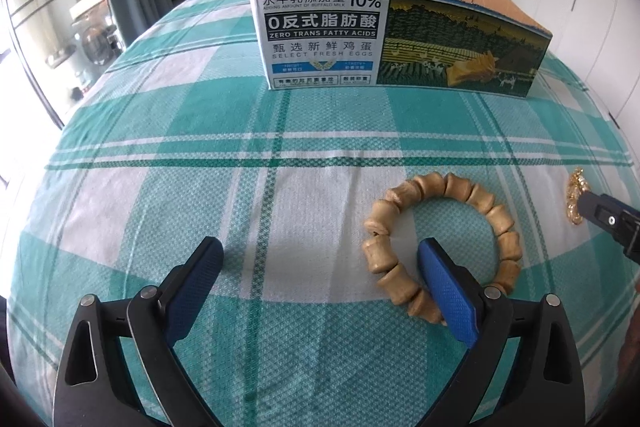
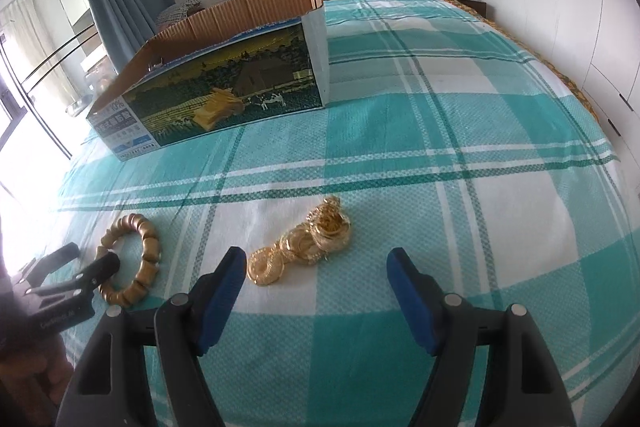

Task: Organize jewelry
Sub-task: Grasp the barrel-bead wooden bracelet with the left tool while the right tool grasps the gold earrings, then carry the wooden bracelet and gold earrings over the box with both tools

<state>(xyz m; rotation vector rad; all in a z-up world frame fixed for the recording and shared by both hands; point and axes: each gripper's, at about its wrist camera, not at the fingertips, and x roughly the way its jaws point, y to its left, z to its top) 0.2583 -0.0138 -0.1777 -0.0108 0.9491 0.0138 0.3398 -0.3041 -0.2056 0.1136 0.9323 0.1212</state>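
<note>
Teal checked bed sheet (image 1: 280,163) is holding a wooden bead bracelet (image 1: 440,247) and gold chain pile (image 2: 308,247). Left gripper (image 1: 320,259) and right gripper (image 2: 316,263) are gaping, holding nothing. Beads look light, hard; pinch one side. Gold looks floppy, slippery; grab its middle.

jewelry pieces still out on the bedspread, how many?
2: wooden bead bracelet at the left gripper; gold chain pile ahead of the right gripper. The cardboard box may hide more.
</note>
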